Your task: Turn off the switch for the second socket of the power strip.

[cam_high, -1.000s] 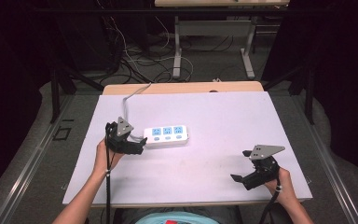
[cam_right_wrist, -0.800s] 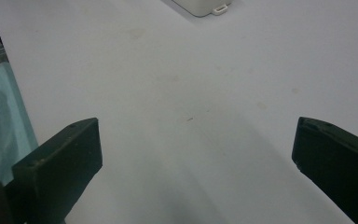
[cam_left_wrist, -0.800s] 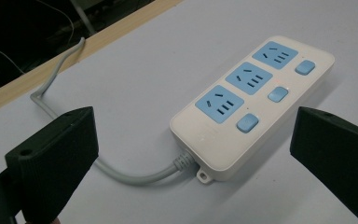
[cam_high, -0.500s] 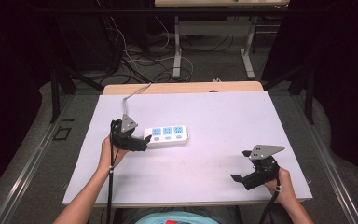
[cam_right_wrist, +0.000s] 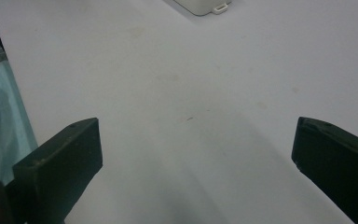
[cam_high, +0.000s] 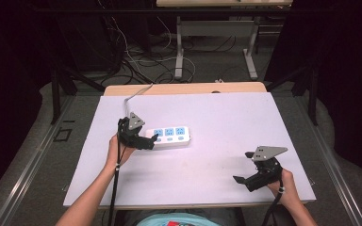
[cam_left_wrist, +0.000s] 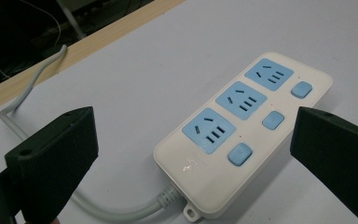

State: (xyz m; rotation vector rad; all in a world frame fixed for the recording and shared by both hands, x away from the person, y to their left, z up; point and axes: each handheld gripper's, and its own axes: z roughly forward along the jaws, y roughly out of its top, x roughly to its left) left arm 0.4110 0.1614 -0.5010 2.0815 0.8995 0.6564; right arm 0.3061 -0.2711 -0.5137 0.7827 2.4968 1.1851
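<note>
Here the table (cam_high: 217, 117) carries a white sheet across most of its top, with a bare wooden strip along the far edge. We see one work item on it: a white power strip (cam_high: 169, 137) with three blue sockets and three blue switches, lying flat left of centre, its long side running roughly left to right. Its grey cord (cam_high: 134, 94) leaves the left end and runs off over the far edge of the table.

We note the left tool (cam_high: 150, 141) at the strip's left end, near the cord exit, jaws wide apart. In the left gripper view the strip (cam_left_wrist: 242, 126) lies between the two jaws but ahead of them; neither jaw touches it. The right tool (cam_high: 240, 180) sits well apart, near the front right of the table, jaws also spread and holding nothing; in the right gripper view its jaws frame bare sheet, with one corner of the strip (cam_right_wrist: 205, 5) at the top edge.

Our judgement: the step in hand is the approach to a first grasp of the strip by the left tool; nothing is gripped yet. The next move calls for advancing the left tool until the jaws straddle the strip's short width, clear of the cord's strain relief (cam_left_wrist: 170, 198), then closing on the two long sides. The smooth casing may slip if caught only at the rounded corner.
</note>
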